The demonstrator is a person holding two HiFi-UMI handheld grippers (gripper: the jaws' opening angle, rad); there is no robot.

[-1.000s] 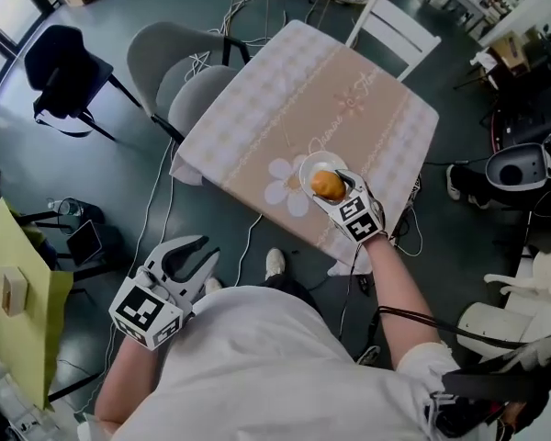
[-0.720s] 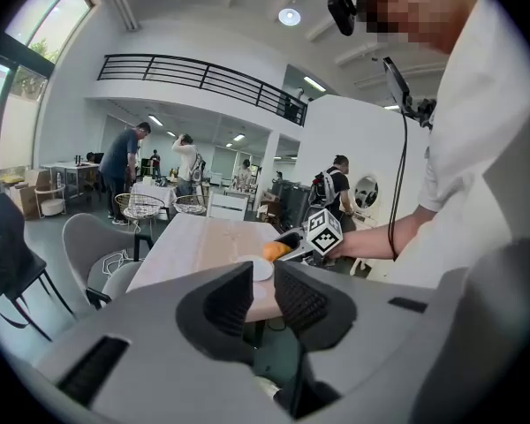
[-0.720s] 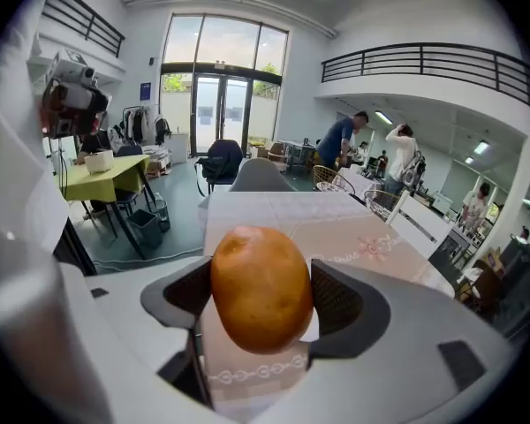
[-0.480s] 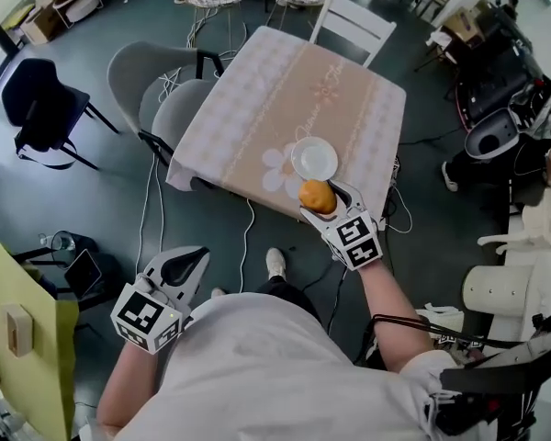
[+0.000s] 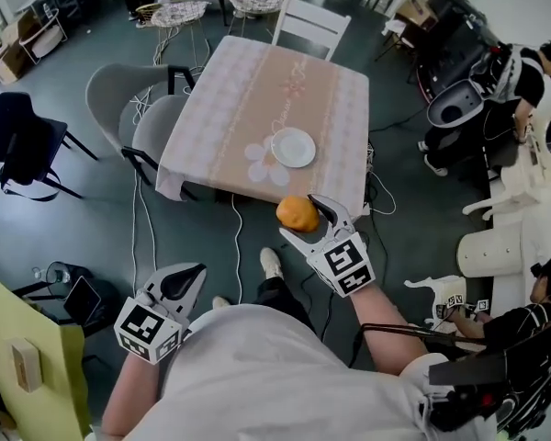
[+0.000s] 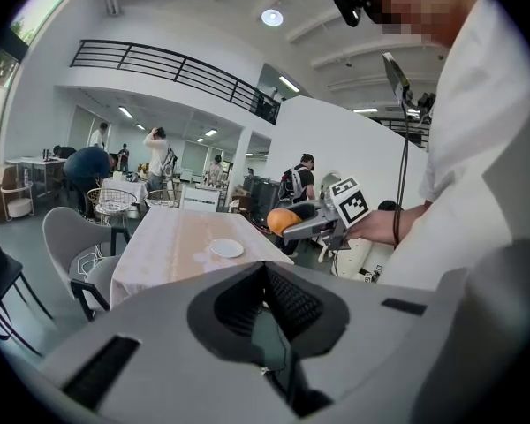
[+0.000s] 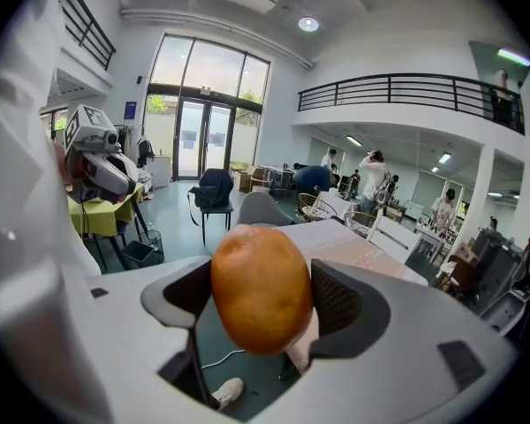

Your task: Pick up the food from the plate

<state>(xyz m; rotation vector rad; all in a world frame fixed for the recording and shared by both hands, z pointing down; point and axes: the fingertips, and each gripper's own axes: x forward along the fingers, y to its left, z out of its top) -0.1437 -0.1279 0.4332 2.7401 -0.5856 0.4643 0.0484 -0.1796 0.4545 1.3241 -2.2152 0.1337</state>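
Note:
My right gripper (image 5: 307,217) is shut on an orange-brown roll of food (image 5: 297,213), held in the air in front of the table's near edge, above the floor. In the right gripper view the food (image 7: 261,288) fills the space between the jaws. The white plate (image 5: 293,147) lies bare on the pink tablecloth (image 5: 248,108), near the flower print. My left gripper (image 5: 177,284) hangs low at my left side, shut with nothing in it; from its own view the jaws (image 6: 267,312) meet, and the plate (image 6: 226,248) and the held food (image 6: 283,220) show beyond.
Two grey chairs (image 5: 129,108) stand at the table's left side and a white chair (image 5: 308,26) at its far end. A dark chair (image 5: 23,145) stands further left. Cables lie on the floor. People and white machines (image 5: 459,104) stand to the right.
My right gripper has lifted the food off the plate and drawn it back past the table's near edge. The left gripper's jaws have gone from open to shut.

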